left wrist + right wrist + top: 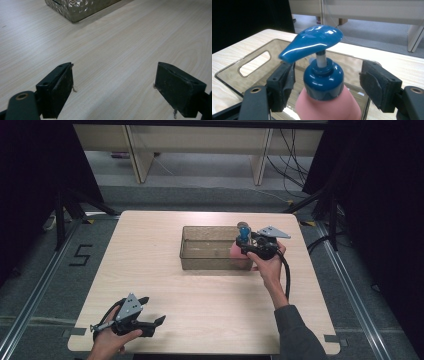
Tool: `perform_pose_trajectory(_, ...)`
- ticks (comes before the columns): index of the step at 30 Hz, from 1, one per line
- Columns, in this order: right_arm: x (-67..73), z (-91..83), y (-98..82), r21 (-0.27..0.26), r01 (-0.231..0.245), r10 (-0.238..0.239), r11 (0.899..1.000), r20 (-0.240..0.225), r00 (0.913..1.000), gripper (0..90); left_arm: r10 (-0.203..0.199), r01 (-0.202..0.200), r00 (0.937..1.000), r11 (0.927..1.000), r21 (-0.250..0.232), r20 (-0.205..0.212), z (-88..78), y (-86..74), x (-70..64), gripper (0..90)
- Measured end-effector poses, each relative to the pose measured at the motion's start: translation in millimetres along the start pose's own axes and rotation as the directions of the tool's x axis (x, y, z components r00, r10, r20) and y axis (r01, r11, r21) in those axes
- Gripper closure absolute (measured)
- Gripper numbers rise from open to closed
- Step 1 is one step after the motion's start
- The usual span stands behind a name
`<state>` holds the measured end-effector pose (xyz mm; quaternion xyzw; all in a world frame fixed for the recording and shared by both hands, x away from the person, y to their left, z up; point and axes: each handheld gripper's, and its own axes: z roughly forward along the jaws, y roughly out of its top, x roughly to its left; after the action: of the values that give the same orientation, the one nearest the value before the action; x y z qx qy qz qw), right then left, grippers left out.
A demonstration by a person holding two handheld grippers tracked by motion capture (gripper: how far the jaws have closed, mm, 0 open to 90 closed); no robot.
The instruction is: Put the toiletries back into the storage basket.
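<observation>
Now R gripper (325, 85) jaws open w/ pump bottle (323, 77) between, inside bin (244, 75).

Left gripper (150, 322): I see a black body near the table's near left corner, topped by a grey three-cornered plate with small dark holes.
Left jaws: black blocks with worn, scuffed faces; I note a brass-ringed screw hole on the arm beside one.
Right gripper (239, 246): black body, grey three-cornered plate, thick black cable trailing nearward.
Right pads (375, 86): dark, frayed facing.
Sleeve (295, 332): grey, on my right forearm.
</observation>
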<state>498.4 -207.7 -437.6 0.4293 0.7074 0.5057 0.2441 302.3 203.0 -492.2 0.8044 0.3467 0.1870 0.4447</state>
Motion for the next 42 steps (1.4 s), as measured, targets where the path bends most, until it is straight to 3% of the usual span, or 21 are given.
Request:
perform_pose_trajectory(3,2.9,-3.8,0.4,-0.013,-0.029,0.029,0.999,-0.007,0.9996,27.9,0.002,-0.002,1.0000,1.0000,0.003,0.000,0.0,-0.3,0.3,14.8)
perform_pose_trajectory(5,1.4,-4.9,1.1,-0.018,-0.002,0.002,1.000,-0.005,1.0000,27.6,0.001,-0.001,1.0000,1.0000,0.002,-0.001,0.0,-0.2,0.3,14.8)
perform_pose_trajectory(6,2.3,-6.8,1.4,-0.013,-0.022,0.022,1.000,-0.014,0.9997,27.3,0.002,-0.002,1.0000,1.0000,0.002,0.000,-0.1,-0.4,0.1,14.8)
perform_pose_trajectory(8,1.5,-8.2,1.4,-0.025,-0.005,0.004,1.000,-0.018,0.9998,27.0,0.001,-0.001,1.0000,1.0000,0.002,0.000,-0.1,-0.6,-0.2,14.8)
perform_pose_trajectory(9,4.0,-9.7,1.3,-0.022,-0.022,0.021,1.000,-0.014,0.9997,26.8,-0.006,0.006,1.0000,1.0000,-0.003,0.000,0.5,-0.3,-0.5,14.8)
perform_pose_trajectory(11,2.4,-11.1,1.6,-0.027,0.015,-0.015,1.000,-0.006,0.9999,26.1,0.006,-0.006,1.0000,1.0000,0.007,-0.001,-0.3,-0.3,0.4,14.8)
perform_pose_trajectory(13,2.7,-12.6,1.3,-0.039,0.020,-0.020,0.999,-0.012,0.9997,26.0,-0.002,0.002,1.0000,1.0000,0.000,-0.001,0.3,-0.7,-0.4,14.8)
perform_pose_trajectory(15,4.7,-13.7,1.2,-0.038,-0.001,0.000,0.999,-0.022,0.9998,26.0,-0.006,0.006,1.0000,1.0000,-0.003,0.000,0.6,-0.2,-0.5,14.8)
perform_pose_trajectory(16,4.6,-14.8,1.4,-0.034,0.005,-0.006,0.999,-0.014,0.9999,25.6,0.014,-0.014,0.9999,0.9998,0.013,-0.002,-0.8,-0.1,0.9,14.8)
perform_pose_trajectory(19,3.9,-16.2,1.4,-0.038,0.005,-0.006,0.999,-0.023,0.9997,25.0,0.000,0.000,1.0000,1.0000,0.001,-0.002,-0.1,-0.6,-0.3,14.8)
perform_pose_trajectory(20,5.1,-18.1,1.2,-0.039,-0.015,0.014,0.999,-0.024,0.9996,24.7,0.010,-0.010,0.9999,0.9999,0.011,-0.003,-0.4,-0.1,0.7,14.7)
perform_pose_trajectory(22,4.1,-18.5,1.4,-0.041,-0.002,0.001,0.999,-0.025,0.9997,24.5,-0.006,0.006,1.0000,1.0000,-0.003,-0.001,0.6,-0.3,-0.5,14.8)
perform_pose_trajectory(24,6.4,-21.8,0.7,-0.037,-0.031,0.030,0.999,-0.028,0.9991,24.2,-0.004,0.004,1.0000,1.0000,-0.002,-0.001,0.5,-0.6,-0.8,14.8)
perform_pose_trajectory(28,4.2,-23.8,1.1,-0.046,0.008,-0.009,0.999,-0.022,0.9997,23.5,-0.005,0.005,1.0000,1.0000,-0.003,-0.001,0.5,-0.6,-0.9,14.8)
perform_pose_trajectory(31,7.0,-26.3,0.8,-0.042,-0.026,0.025,0.999,-0.030,0.9992,23.0,0.002,-0.002,1.0000,1.0000,0.001,-0.001,0.1,-0.1,-0.1,14.8)
perform_pose_trajectory(32,4.7,-26.5,1.2,-0.050,0.007,-0.008,0.999,-0.027,0.9996,22.8,0.002,-0.002,1.0000,1.0000,0.001,-0.001,0.1,-0.1,-0.1,14.8)
perform_pose_trajectory(35,5.8,-29.1,0.5,-0.046,-0.021,0.019,0.999,-0.037,0.9991,22.8,0.000,0.000,1.0000,1.0000,0.001,0.000,0.1,-0.5,-0.5,14.8)
perform_pose_trajectory(42,5.3,-33.5,-0.2,-0.039,-0.004,0.003,0.999,-0.028,0.9996,22.5,-0.003,0.003,1.0000,1.0000,0.003,-0.003,0.6,-0.4,-1.5,14.8)
